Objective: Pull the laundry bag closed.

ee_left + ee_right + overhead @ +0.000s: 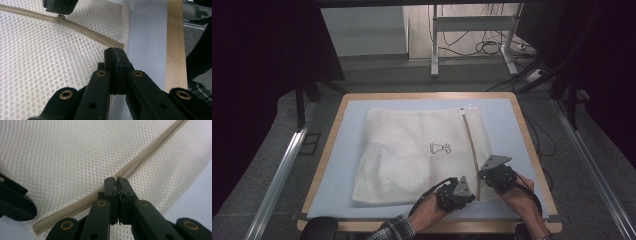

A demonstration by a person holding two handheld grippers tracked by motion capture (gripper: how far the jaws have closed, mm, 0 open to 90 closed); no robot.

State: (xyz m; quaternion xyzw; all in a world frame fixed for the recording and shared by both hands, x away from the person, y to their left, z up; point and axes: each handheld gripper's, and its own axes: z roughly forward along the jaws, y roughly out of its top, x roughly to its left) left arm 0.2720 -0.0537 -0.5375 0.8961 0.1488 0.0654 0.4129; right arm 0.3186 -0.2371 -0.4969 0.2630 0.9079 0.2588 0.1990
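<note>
The white mesh bag [419, 152] lies flat under both grippers. The left gripper [465, 196] pinches the bag's near edge beside the zipper [471, 145]. Just beyond, the right gripper [486, 174] is closed on the zipper pull [60, 16].

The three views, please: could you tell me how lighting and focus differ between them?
High view: mat and mesh bag evenly lit, surroundings nearly black, slightly soft. Left gripper view: mesh and zipper sharp, near gripper links dark. Right gripper view: mesh crisp at centre, softer toward the top; no glare.
</note>
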